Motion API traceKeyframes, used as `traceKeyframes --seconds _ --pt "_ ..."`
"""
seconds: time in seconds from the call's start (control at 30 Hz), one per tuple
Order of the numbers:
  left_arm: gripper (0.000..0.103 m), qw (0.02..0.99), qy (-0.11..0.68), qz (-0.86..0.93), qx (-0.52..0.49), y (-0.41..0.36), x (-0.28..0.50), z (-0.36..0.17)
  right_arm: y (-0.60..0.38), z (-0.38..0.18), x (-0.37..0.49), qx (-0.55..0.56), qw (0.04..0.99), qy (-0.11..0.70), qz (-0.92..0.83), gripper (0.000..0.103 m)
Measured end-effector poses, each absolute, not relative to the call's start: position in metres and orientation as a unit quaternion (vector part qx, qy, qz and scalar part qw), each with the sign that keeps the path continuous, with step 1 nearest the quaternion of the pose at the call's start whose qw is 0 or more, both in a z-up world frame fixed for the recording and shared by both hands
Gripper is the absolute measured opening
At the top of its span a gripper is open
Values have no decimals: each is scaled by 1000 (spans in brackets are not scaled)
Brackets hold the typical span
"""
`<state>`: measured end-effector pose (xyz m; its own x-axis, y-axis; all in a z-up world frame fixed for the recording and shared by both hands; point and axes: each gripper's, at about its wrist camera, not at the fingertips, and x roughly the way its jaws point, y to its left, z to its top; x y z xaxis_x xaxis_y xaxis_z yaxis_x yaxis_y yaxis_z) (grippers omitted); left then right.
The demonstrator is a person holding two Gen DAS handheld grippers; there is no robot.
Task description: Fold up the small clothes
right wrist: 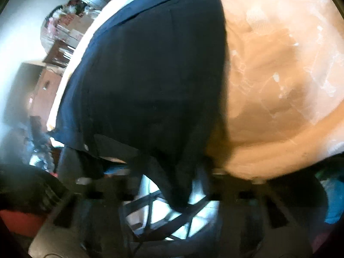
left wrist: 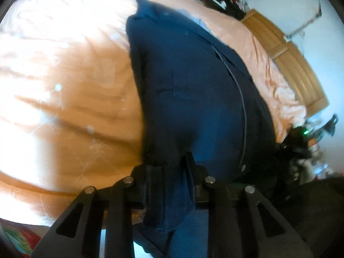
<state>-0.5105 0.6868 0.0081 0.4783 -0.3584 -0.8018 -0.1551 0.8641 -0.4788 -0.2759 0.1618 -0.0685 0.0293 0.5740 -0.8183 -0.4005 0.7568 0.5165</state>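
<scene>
Nearest, at 6 o'clock in the left wrist view, the left hand-held gripper [left wrist: 172,185] is closed on the near hem of the navy garment [left wrist: 189,86], a pinch suited to lifting or drawing that edge for a fold. In the right wrist view the right hand-held gripper [right wrist: 185,193] is blurred; cloth hangs between its fingers, but its closure cannot be confirmed. Beyond, the garment runs toward 12 o'clock across the orange bed [left wrist: 64,75], apparently stretched between both corners to keep it flat.

- I see the navy garment [right wrist: 150,75] draped over the peach bedsheet [right wrist: 279,86], hem hanging at my blurred right gripper [right wrist: 178,193].
- Grip unclear.
</scene>
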Motion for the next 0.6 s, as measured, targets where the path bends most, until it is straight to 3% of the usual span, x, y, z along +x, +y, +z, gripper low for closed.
traceKeyframes --seconds 0.07,0.27,0.33,0.37,0.4,0.43,0.6 --pt "15 823 507 -67 -248 683 -508 11 158 -64 -277 76 715 606 340 20" --pt "15 817 503 -79 -271 681 -503 2 159 -77 -275 87 712 609 339 40" --pt "15 817 504 -81 -269 677 -501 1 163 -81 -273 86 707 614 341 40" --pt "15 817 505 -81 -268 676 -500 2 165 -79 -273 81 707 614 341 36" --pt "14 817 504 -81 -270 673 -499 3 165 -74 -274 77 710 610 344 13" --pt "12 815 495 -85 -290 675 -501 6 165 -62 -275 82 712 601 355 8" --pt "7 837 386 -140 -361 685 -498 76 163 31 -268 175 721 508 437 7"
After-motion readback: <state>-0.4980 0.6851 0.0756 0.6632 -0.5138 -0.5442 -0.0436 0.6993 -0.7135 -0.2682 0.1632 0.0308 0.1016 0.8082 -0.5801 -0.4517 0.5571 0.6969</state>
